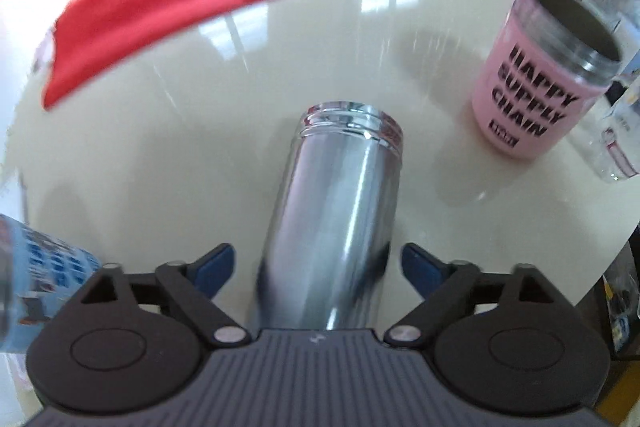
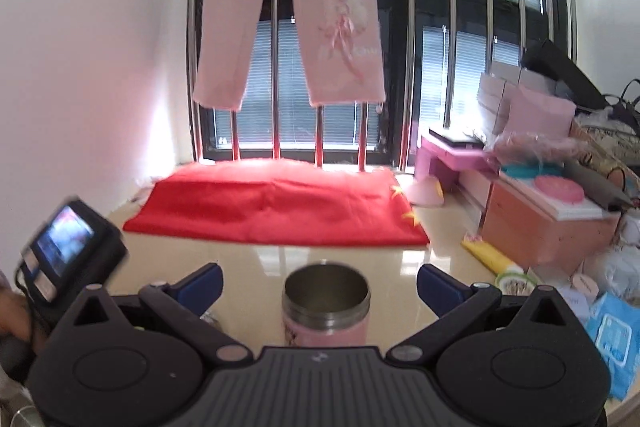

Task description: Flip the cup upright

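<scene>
A shiny steel cup (image 1: 336,211) stands between the open blue-tipped fingers of my left gripper (image 1: 318,263), its threaded end towards the far side; neither pad touches it. A pink cup (image 1: 540,75) printed "HAPPY SUPPLY CHAIN" stands upright at the right, mouth open upward. In the right wrist view the same pink cup (image 2: 326,307) stands upright between the open fingers of my right gripper (image 2: 320,287), apart from both pads.
A red cloth (image 2: 276,203) lies across the far side of the glossy beige table (image 1: 200,147). A blue patterned cup (image 1: 36,275) is at the left edge. Boxes and packets (image 2: 548,219) crowd the right side. The left gripper's camera body (image 2: 68,251) shows at left.
</scene>
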A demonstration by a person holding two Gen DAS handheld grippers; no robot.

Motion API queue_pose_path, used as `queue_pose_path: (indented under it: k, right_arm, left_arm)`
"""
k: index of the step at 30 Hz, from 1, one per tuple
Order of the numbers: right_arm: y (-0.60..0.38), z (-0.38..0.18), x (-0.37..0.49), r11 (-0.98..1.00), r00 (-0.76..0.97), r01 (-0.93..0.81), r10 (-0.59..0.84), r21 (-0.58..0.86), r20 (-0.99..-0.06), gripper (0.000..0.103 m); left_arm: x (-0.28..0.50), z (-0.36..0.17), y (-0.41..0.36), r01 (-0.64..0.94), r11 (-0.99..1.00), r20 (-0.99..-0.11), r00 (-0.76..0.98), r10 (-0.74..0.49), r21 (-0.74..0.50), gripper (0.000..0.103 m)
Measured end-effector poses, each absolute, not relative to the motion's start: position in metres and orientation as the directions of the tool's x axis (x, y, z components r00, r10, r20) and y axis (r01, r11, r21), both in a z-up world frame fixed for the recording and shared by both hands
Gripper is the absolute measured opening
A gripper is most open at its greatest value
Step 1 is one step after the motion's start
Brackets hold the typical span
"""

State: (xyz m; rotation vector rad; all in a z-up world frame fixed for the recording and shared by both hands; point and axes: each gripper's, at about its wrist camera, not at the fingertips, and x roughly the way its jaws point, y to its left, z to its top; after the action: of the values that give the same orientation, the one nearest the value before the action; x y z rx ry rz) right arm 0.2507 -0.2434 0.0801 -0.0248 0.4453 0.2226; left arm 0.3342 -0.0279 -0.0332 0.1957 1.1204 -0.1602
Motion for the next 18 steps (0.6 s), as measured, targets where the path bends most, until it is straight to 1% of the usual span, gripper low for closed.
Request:
queue_pose_path:
  k: [6,9,12,18]
  right_arm:
    - [-0.205,0.071,0.252,0.965,0.844,-0.261,0.231,0.005,-0.484,0.103]
    - [-0.181,0.062,0.254,0.957,0.815,-0.291,0.247,-0.003,-0.524,0.103]
    - [-0.155,0.051,0.255,0.950,0.783,-0.312,0.255,-0.005,-0.568,0.103]
    - [-0.116,0.034,0.265,0.947,0.692,-0.318,0.270,0.052,-0.669,0.103]
  left_arm:
    - [0.290,0.006,0.006,0.208,0.974,-0.830,0.557,-0.037,0.095,0.102]
    - [0.274,0.023,0.015,0.227,0.967,-0.790,0.611,-0.050,0.114,0.103]
    - [0.252,0.029,0.029,0.230,0.965,-0.764,0.643,-0.054,0.125,0.103]
    - [0.225,0.024,0.060,0.228,0.967,-0.742,0.667,-0.067,0.118,0.103]
